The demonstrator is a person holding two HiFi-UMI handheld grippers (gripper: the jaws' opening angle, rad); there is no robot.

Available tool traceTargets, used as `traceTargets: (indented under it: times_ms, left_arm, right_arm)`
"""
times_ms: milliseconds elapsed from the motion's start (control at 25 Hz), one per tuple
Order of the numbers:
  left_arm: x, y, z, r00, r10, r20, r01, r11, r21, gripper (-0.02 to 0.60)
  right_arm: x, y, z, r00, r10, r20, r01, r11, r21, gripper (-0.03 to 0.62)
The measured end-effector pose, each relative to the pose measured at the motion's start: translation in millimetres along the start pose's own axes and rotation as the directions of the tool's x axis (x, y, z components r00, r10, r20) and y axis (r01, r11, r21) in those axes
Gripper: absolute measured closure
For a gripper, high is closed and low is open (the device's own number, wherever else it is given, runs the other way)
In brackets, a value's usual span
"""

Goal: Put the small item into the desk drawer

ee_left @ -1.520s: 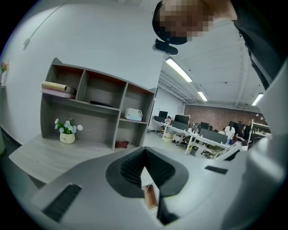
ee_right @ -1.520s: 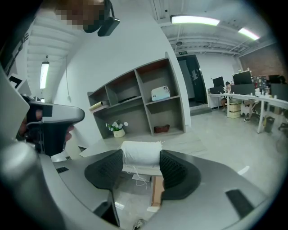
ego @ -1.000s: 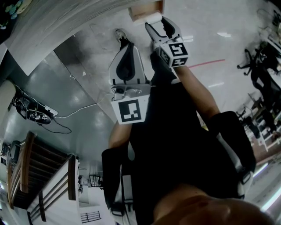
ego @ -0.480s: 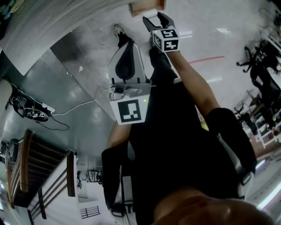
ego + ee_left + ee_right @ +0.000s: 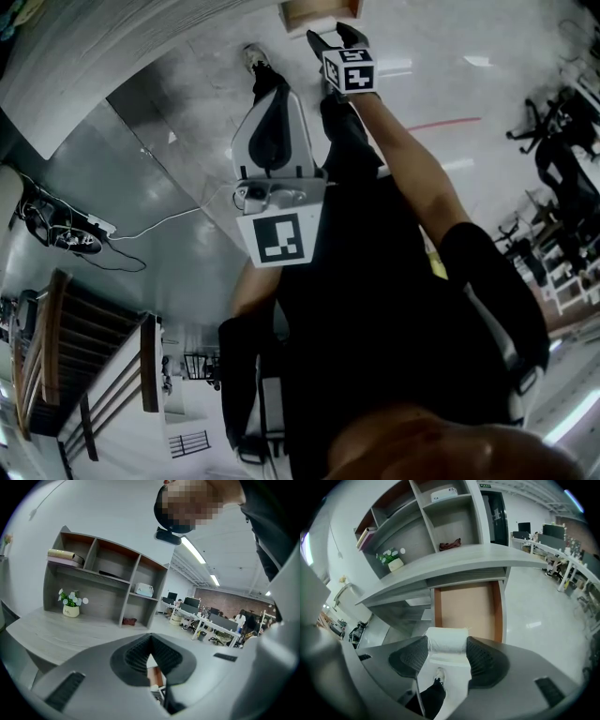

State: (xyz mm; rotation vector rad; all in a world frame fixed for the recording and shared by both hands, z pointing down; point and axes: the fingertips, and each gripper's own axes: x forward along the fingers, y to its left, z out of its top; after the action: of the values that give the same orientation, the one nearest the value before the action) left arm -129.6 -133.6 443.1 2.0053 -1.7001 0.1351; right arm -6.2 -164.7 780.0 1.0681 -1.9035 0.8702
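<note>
right gripper view: right hand-held gripper (image 5: 446, 648) pinches white roll (image 5: 446, 639) (drawer (image 5: 466, 606) open, floor (image 5: 534, 613) glossy).

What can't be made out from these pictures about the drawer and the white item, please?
- Drawer: head view, the top edge cuts off most of it.
- Drawer's near end: right gripper view, hidden behind the white roll and the jaws.
- Dark shelf item: right gripper view, too small to name.

No text, label, brand or number is legible anywhere.
</note>
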Motion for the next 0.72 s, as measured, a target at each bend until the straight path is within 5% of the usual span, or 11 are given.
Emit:
traceTargets:
  times_ms: [720]
  left_arm:
    - [9.6,17.6,-13.2,0.999,0.017,-0.029,-0.018,0.999,-0.026,0.597]
  right_arm:
    - [57.2,-5.2,-35.1,0.983,-0.047,-0.177,0.047,0.999,-0.005,0.338]
